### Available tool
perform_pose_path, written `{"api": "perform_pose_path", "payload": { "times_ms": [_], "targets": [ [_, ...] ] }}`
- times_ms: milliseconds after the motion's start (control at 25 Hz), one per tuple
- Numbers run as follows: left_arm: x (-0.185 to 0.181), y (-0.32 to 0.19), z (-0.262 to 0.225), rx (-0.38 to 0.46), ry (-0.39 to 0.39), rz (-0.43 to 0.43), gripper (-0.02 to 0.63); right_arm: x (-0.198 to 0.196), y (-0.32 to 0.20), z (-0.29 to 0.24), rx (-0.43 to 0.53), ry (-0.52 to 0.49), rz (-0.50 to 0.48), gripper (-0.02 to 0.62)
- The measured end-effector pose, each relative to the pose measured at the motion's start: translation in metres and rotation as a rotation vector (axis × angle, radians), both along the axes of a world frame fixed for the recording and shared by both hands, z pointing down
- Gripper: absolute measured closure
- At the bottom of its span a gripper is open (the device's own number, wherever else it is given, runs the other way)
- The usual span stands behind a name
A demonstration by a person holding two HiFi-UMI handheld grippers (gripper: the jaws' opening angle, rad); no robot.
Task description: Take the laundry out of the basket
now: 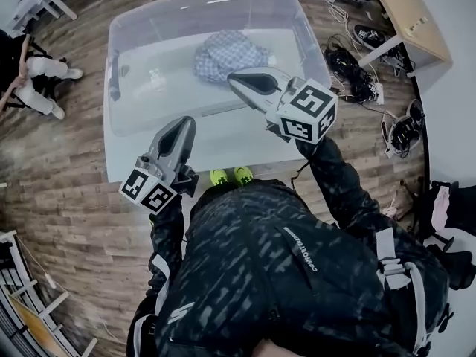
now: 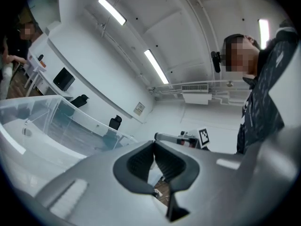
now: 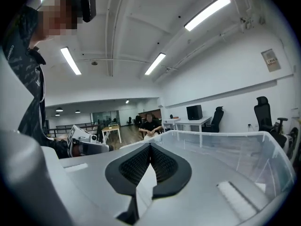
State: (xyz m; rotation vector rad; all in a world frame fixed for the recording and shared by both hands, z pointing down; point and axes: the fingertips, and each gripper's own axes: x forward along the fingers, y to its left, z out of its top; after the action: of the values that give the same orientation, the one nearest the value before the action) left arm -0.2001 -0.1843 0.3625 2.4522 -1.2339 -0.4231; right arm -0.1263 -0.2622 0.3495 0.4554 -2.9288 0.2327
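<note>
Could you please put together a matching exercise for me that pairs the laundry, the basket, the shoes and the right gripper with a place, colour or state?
Things:
1. laundry
2. basket
3. shoes
4. right gripper

Descriptions:
A. bright yellow-green
B. jaws shut, nothing between them
C. clear plastic
D. crumpled inside the basket

Pairs: 1-D, 2-C, 3-A, 4-B
</note>
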Motion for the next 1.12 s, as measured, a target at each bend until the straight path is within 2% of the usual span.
{"api": "perform_pose_path", "payload": {
  "times_ms": [240,440,640,840,1120],
  "targets": [
    [-0.009,0.000,0.004,-0.003,0.002,0.016,0.595,-0.017,-0.039,0.015,0.051,0.139,-0.014,0.595],
    [-0.021,-0.004,0.010,-0.008,0.020,0.001,0.595,-0.031,-0.071,0.050,0.034,0.261,-0.038,0.530],
    [-0.034,-0.005,0.021,-0.027,0.031,-0.007,0.595,-0.047,-0.102,0.096,-0.044,0.365,-0.080,0.416],
    [-0.045,0.002,0.043,-0.052,0.097,-0.009,0.595,-0.058,-0.125,0.141,-0.107,0.468,-0.115,0.360],
    [-0.058,0.018,0.093,-0.182,0.126,-0.050,0.595,-0.062,-0.153,0.209,-0.145,0.632,-0.152,0.299]
  ]
}}
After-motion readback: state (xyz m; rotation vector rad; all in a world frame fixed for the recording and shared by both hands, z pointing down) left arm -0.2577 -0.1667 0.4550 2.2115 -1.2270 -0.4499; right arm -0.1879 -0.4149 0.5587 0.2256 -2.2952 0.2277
